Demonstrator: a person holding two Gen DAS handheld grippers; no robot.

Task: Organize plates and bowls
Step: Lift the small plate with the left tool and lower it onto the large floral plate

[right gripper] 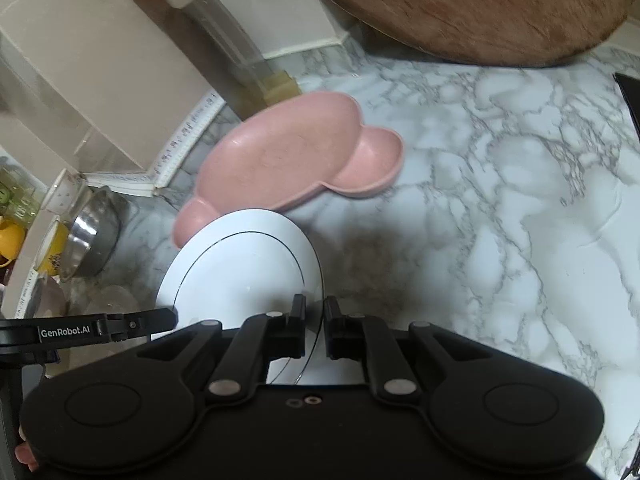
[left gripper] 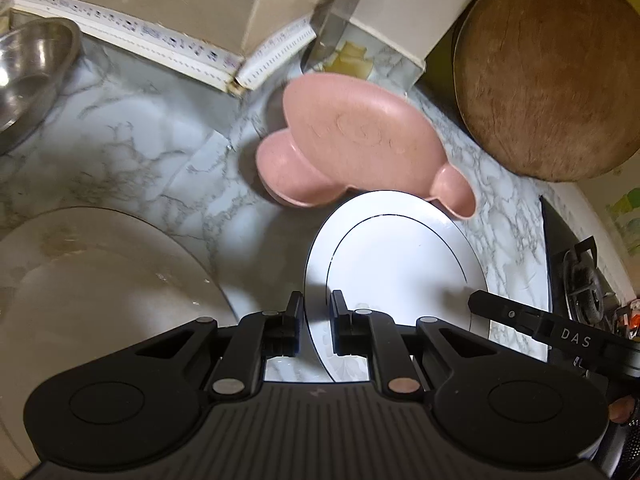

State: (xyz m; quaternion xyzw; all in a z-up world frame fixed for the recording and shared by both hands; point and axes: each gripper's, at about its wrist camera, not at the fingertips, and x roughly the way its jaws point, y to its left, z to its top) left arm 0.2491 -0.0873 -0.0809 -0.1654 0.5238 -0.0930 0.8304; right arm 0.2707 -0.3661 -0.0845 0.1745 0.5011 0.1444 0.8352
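From the left wrist, the left gripper (left gripper: 316, 312) pinches the white plate's (left gripper: 400, 264) rim; a pink dish (left gripper: 360, 136) lies just beyond. From the right wrist, the right gripper (right gripper: 315, 316) pinches the plate's opposite rim.

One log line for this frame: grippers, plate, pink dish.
left gripper: shut on white plate | right gripper: shut on white plate | pink dish: on counter

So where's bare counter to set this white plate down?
Freest: the marble right of the pink dish, between the wooden board and the black stove edge. A smaller patch lies between the steel bowl and pink dish. It is crowded by the wall corner and steel bowl.
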